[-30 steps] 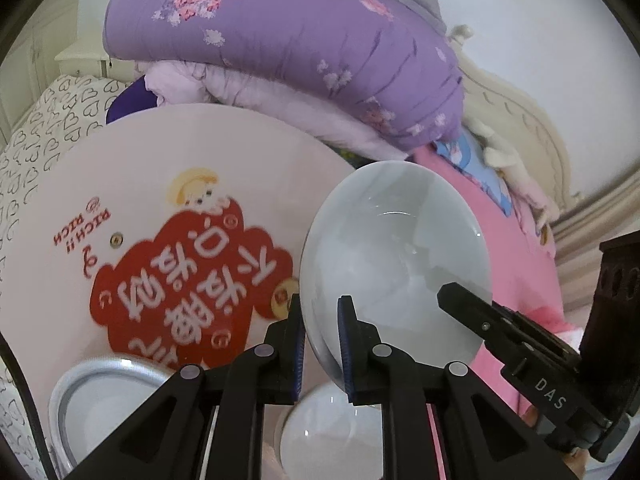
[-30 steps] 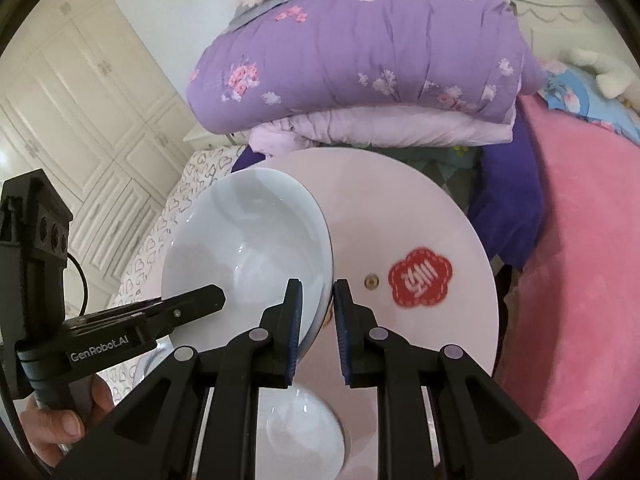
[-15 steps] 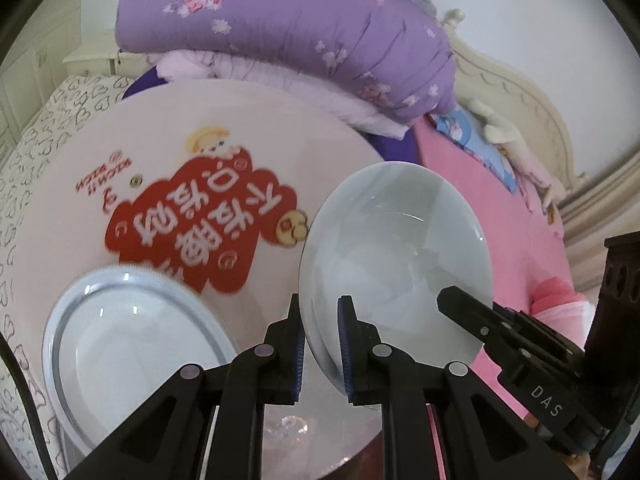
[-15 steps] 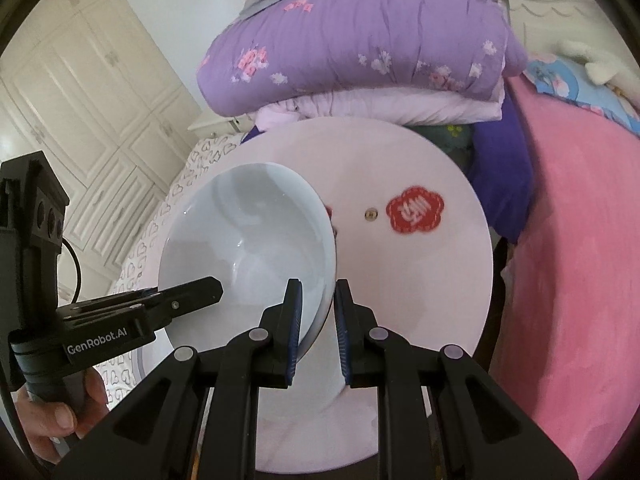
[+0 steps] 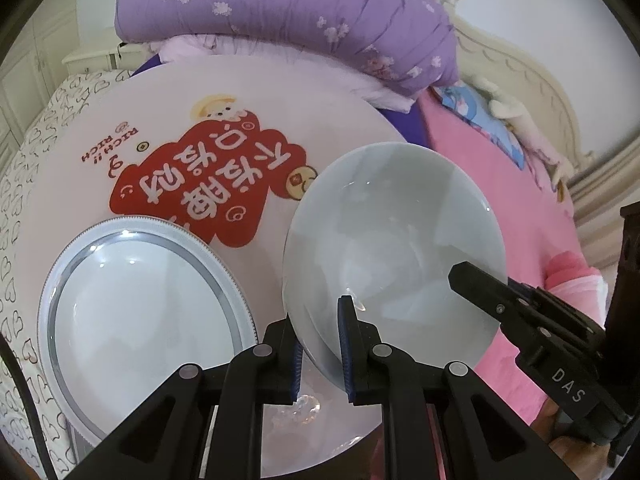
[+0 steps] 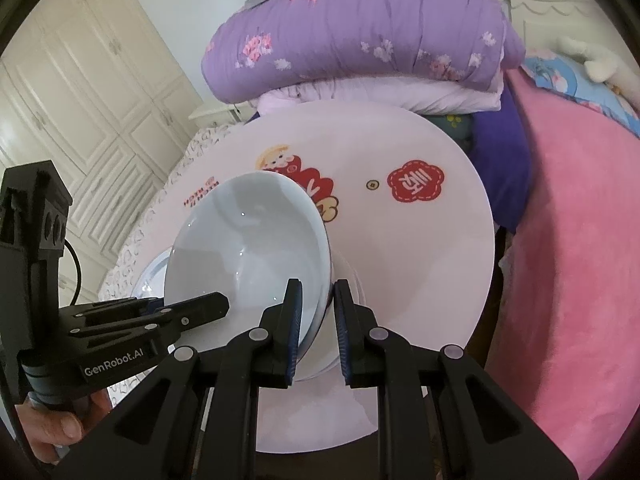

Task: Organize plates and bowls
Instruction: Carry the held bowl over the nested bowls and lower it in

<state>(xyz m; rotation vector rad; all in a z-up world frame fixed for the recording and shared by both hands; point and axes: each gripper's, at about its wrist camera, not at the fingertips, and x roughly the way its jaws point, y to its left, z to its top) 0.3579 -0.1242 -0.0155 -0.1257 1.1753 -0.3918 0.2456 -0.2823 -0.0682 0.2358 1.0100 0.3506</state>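
A pale grey-blue bowl [image 5: 392, 232] hangs tilted above the round pink table [image 5: 80, 184], held from both sides. My left gripper [image 5: 320, 332] is shut on its near-left rim. My right gripper [image 5: 460, 276] comes in from the right and clamps the opposite rim. In the right wrist view the same bowl [image 6: 248, 240] sits in my right gripper [image 6: 317, 292], with my left gripper [image 6: 222, 300] on its left edge. A white plate with a silver ring [image 5: 148, 312] lies flat on the table, left of the bowl. A sliver of the plate [image 6: 154, 276] shows behind the bowl.
The table [image 6: 420, 260] carries red cartoon stickers [image 5: 200, 184]. A folded purple quilt [image 6: 360, 36] is piled behind it and a pink blanket [image 6: 568, 260] lies to the right. A small glassy item [image 5: 298, 412] sits under my left fingers. White wardrobes [image 6: 80, 92] stand far left.
Both grippers have carried the bowl together across the table. The ringed plate has come fully into the left wrist view. Neither grip has changed.
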